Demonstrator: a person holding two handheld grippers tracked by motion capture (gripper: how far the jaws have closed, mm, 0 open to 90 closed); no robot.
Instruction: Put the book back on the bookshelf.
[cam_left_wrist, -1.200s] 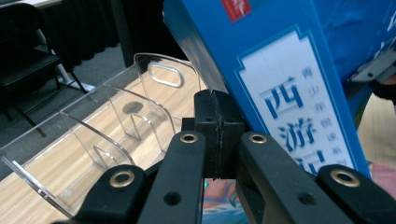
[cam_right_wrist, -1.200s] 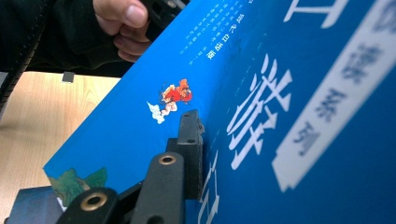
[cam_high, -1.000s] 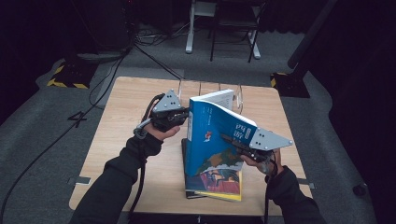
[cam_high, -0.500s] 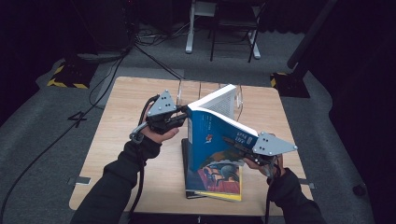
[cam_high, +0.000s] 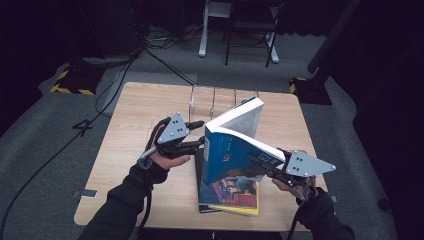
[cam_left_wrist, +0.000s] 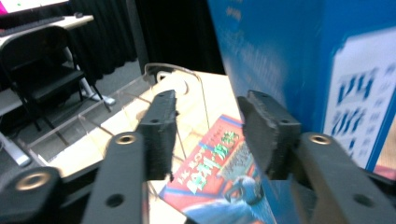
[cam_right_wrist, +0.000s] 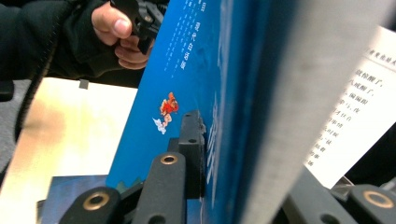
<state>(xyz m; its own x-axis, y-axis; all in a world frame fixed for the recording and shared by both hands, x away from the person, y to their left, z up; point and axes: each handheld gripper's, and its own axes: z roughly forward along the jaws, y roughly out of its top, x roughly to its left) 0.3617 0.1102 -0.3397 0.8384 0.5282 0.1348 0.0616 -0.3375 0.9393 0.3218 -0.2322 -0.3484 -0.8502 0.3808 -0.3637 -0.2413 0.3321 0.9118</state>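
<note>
1. My right claw (cam_high: 260, 162) is clamped on the blue book (cam_high: 235, 150), held tilted above the book (cam_high: 230, 195) lying on the desk (cam_high: 125, 120).
2. My left claw (cam_high: 200, 134) has just been opening; nothing between its pads, just beside the blue book's spine.
3. Left to do: slot it into the clear rack (cam_high: 212, 97) behind the blue book.

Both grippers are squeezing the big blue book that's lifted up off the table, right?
Not quite. The right gripper squeezes the thick blue paperback book lifted up off the wooden table, but the left gripper does not: the left gripper view shows its jaws apart beside the cover, with nothing between them.
</note>
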